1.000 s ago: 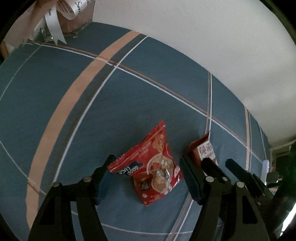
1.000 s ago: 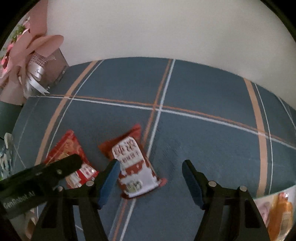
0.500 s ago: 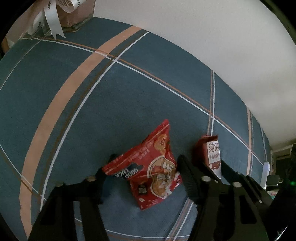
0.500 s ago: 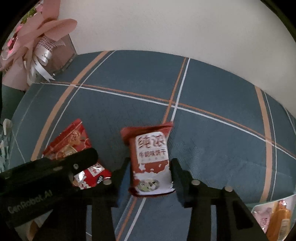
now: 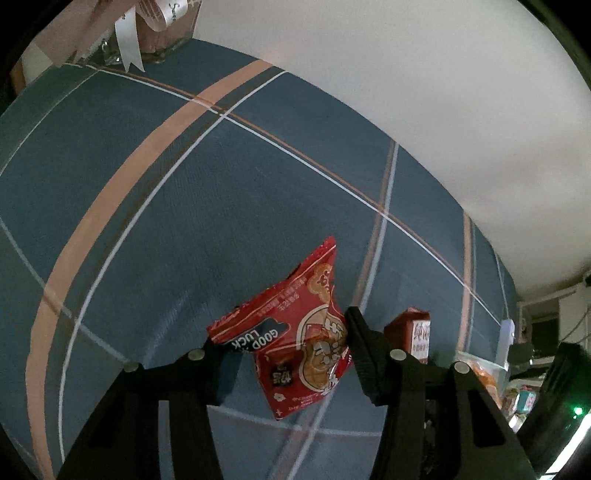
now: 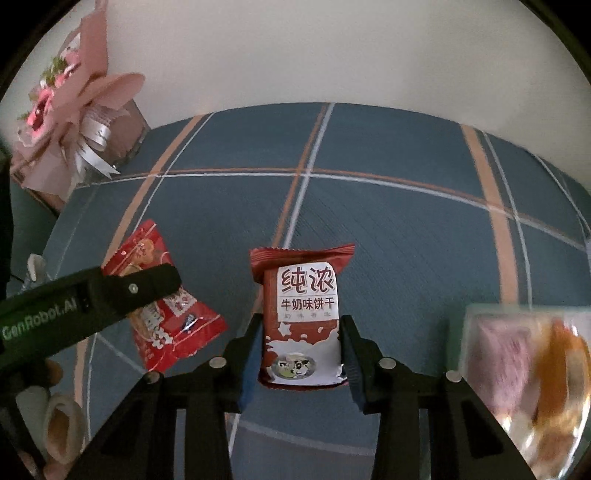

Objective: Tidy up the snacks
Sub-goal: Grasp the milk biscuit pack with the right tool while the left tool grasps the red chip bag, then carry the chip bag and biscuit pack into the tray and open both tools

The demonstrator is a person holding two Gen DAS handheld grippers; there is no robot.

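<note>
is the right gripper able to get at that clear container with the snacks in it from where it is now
Probably not yet: the right gripper is shut on the milk biscuit pack, so its jaws are occupied. The clear container sits close on its right with nothing between.

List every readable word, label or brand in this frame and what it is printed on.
"GOOD LUCK": red snack bag in the left gripper, upside down.
"纯浓" and "牛奶味饼干": biscuit packet in the right gripper.
"GenRobot.AI": left gripper's body, seen from the right wrist.
Ribbon lettering and the packets' small print: unreadable.
</note>
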